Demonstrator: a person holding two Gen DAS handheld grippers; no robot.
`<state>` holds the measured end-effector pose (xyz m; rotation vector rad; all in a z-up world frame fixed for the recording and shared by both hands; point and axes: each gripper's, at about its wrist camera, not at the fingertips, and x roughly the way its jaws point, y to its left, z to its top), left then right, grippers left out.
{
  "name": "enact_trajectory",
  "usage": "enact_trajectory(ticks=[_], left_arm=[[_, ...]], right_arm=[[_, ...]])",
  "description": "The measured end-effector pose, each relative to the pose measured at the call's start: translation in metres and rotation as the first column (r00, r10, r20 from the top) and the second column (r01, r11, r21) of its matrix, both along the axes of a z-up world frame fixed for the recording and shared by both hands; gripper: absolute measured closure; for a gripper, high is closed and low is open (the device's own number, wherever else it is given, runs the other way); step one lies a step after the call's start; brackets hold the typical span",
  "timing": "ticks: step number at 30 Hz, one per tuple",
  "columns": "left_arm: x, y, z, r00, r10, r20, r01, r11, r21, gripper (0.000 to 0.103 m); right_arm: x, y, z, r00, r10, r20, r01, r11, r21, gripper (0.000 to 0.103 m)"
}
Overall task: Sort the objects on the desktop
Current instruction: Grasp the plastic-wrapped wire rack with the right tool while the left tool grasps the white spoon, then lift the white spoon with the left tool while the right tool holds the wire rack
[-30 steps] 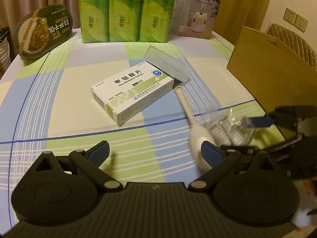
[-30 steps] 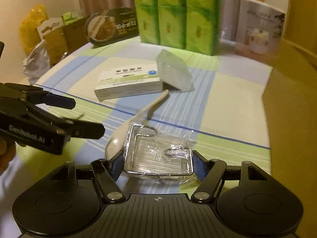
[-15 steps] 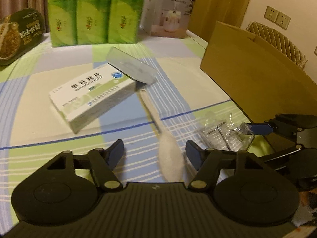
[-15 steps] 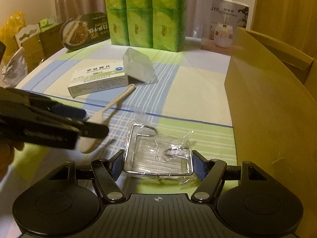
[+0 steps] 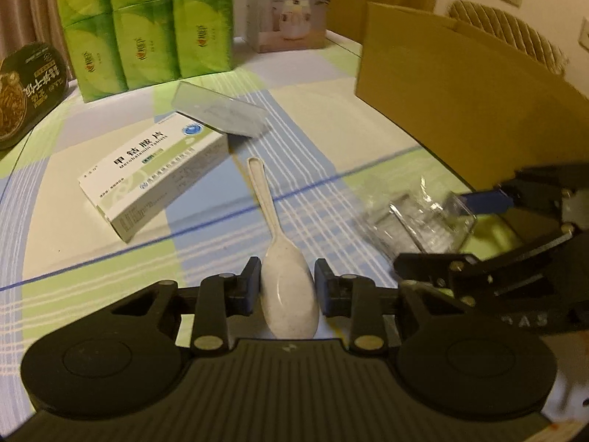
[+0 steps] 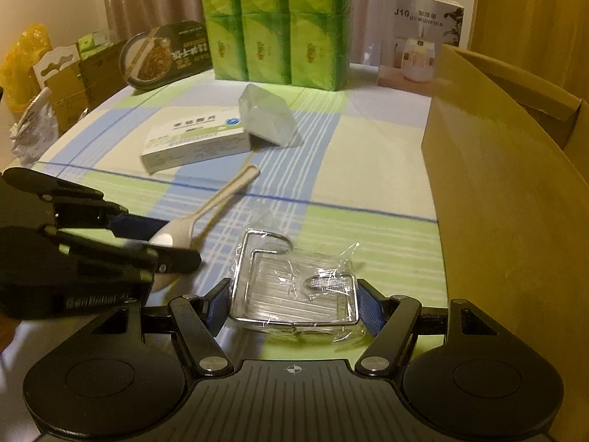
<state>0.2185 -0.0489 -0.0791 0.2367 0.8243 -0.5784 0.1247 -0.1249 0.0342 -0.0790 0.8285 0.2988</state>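
My left gripper (image 5: 288, 287) is shut on the bowl of a white spoon (image 5: 283, 272) that lies on the checked tablecloth, handle pointing away. It also shows in the right wrist view (image 6: 158, 243) with the spoon (image 6: 221, 199). My right gripper (image 6: 292, 300) is shut on a wire soap rack in clear wrap (image 6: 294, 287), low over the cloth; the rack also shows in the left wrist view (image 5: 416, 217). A white medicine box (image 5: 154, 173) and a clear plastic case (image 5: 221, 110) lie further back.
A brown cardboard box (image 6: 508, 169) stands along the right. Green tissue packs (image 6: 272, 22), a humidifier box (image 6: 419, 40) and a noodle bowl (image 6: 165, 55) stand at the back. Cartons and bags (image 6: 48, 84) stand off the table's left.
My left gripper moved right over the spoon and closed on its bowl. My right gripper kept hold of the wrapped rack and shifted slightly.
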Motion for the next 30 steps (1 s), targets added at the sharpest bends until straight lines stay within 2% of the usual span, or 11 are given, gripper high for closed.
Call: enact_trajectory(ticks=[7, 14, 16, 19, 24, 29, 30], left_arm=[[-0.052, 0.0, 0.011, 0.999, -0.03, 0.02, 0.03, 0.999, 0.028, 0.083], [-0.093, 0.008, 0.012, 0.999, 0.005, 0.037, -0.006, 0.999, 0.041, 0.082], [-0.098, 0.011, 0.01, 0.999, 0.023, 0.035, -0.025, 0.999, 0.045, 0.081], [-0.103, 0.014, 0.006, 0.999, 0.04, 0.03, -0.042, 0.997, 0.063, 0.066], [-0.108, 0.016, 0.005, 0.998, 0.051, 0.049, -0.056, 0.994, 0.09, 0.06], [-0.11, 0.017, 0.005, 0.997, 0.064, 0.044, -0.068, 0.993, 0.098, 0.061], [-0.11, 0.017, 0.006, 0.997, 0.061, 0.038, -0.064, 0.993, 0.095, 0.068]], right_arm=[[-0.041, -0.006, 0.007, 1.0, -0.016, -0.025, 0.017, 0.999, 0.029, 0.036], [-0.076, -0.015, 0.009, 0.998, -0.045, -0.037, 0.046, 0.998, 0.046, 0.036], [-0.081, -0.016, 0.01, 0.998, -0.051, -0.039, 0.053, 0.997, 0.048, 0.036], [-0.085, -0.018, 0.011, 0.998, -0.057, -0.041, 0.059, 0.997, 0.051, 0.036], [-0.087, -0.017, 0.011, 0.997, -0.059, -0.04, 0.061, 0.997, 0.051, 0.036], [-0.089, -0.015, 0.009, 0.998, -0.055, -0.04, 0.057, 0.997, 0.051, 0.036], [-0.089, -0.015, 0.009, 0.998, -0.055, -0.04, 0.057, 0.997, 0.051, 0.036]])
